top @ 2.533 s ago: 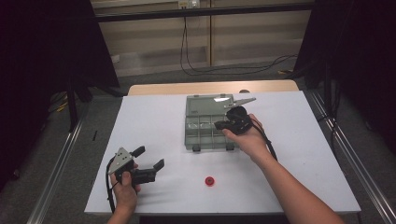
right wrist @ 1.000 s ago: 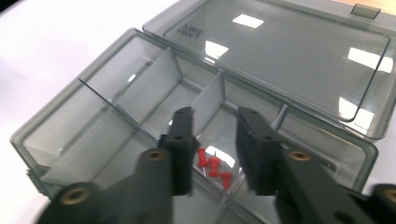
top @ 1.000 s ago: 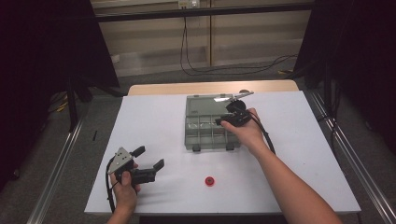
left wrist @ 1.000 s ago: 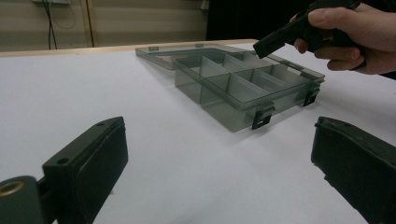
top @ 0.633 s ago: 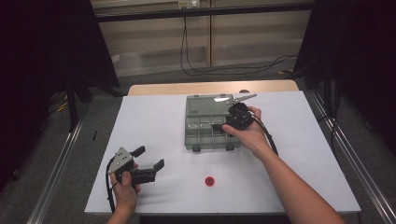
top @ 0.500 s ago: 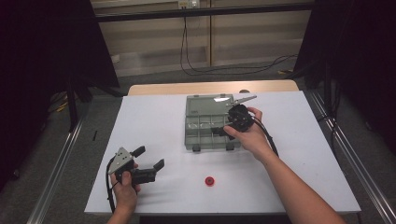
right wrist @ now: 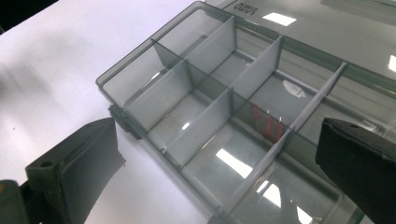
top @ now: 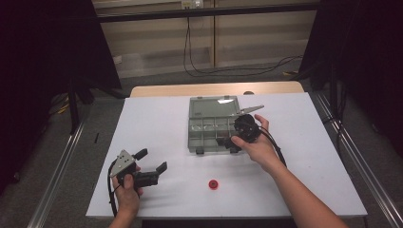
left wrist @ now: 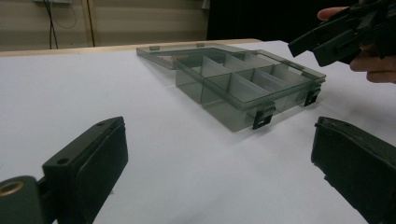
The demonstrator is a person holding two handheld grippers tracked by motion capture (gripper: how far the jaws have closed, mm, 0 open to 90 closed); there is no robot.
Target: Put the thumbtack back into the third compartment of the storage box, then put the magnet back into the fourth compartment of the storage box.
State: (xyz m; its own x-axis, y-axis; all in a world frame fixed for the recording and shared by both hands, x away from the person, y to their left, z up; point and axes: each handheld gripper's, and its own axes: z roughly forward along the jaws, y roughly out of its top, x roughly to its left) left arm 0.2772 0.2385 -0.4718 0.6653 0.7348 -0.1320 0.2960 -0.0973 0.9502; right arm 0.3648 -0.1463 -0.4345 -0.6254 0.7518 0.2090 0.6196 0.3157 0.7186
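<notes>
From the high view, a clear grey compartment box [top: 212,124] lay open near the far edge of the white table [top: 152,118], its lid flat behind it toward that edge. The right gripper [top: 227,139] hovered over the box's near right corner, its jaws having just been opening, wide apart with nothing between them. The left gripper [top: 153,163] rested near the table's near left corner, jaws spread and empty. A small red cap [top: 213,184] lay on the table near the near edge, well apart from both grippers and the box.

In the left gripper view, the two black jaws stood far apart over bare table, and the box [left wrist: 243,86] sat beyond them with the right gripper [left wrist: 322,44] above its far end.

In the right gripper view, the jaws gaped wide over the box's divided compartments [right wrist: 219,107]; a small red thing [right wrist: 266,122] showed in one compartment, too blurred to name.
</notes>
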